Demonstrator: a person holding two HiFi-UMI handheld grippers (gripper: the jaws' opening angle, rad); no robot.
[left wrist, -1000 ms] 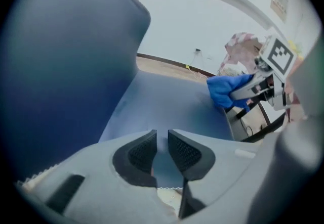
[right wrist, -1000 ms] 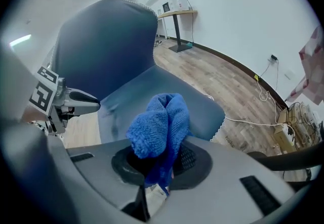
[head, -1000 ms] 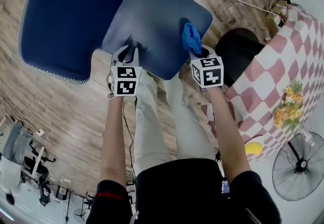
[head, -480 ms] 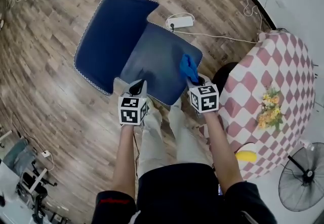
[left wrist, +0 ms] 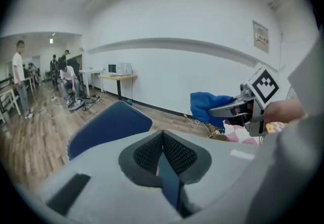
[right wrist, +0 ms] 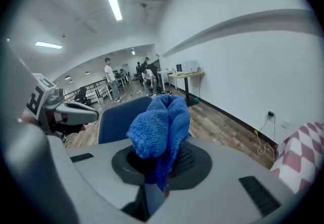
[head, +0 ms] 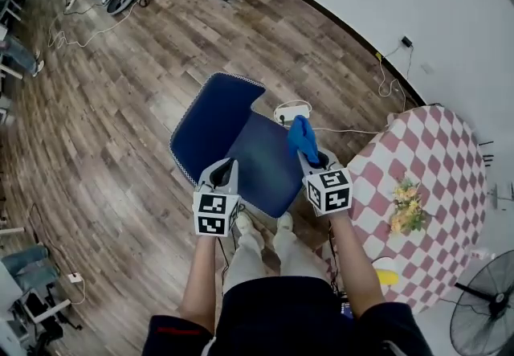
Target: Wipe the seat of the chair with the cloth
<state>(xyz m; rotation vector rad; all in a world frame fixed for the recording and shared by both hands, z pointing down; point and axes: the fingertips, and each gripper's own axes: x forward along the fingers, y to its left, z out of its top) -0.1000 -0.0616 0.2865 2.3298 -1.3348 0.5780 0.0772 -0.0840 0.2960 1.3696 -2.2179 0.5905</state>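
Note:
The blue chair stands on the wood floor far below me, its seat [head: 261,161] facing up and its backrest [head: 213,125] to the left. Both grippers are held high above its near edge. My left gripper [head: 228,163] is shut with nothing between its jaws [left wrist: 163,139]. My right gripper [head: 309,155] is shut on the blue cloth [head: 301,137], which bunches up over its fingertips [right wrist: 159,127]. In the left gripper view the cloth [left wrist: 207,106] hangs clear of the chair backrest [left wrist: 109,127].
A round table with a pink-and-white checked cover [head: 434,178] stands at the right, with flowers [head: 408,206] on it. A white power strip [head: 293,113] and cables lie behind the chair. A fan [head: 482,326] is at the lower right. People stand far off [left wrist: 20,76].
Both grippers have risen well away from the chair seat, the cloth going up with the right one. The left jaws, slightly apart a second ago, are closed. The chair looks much smaller.

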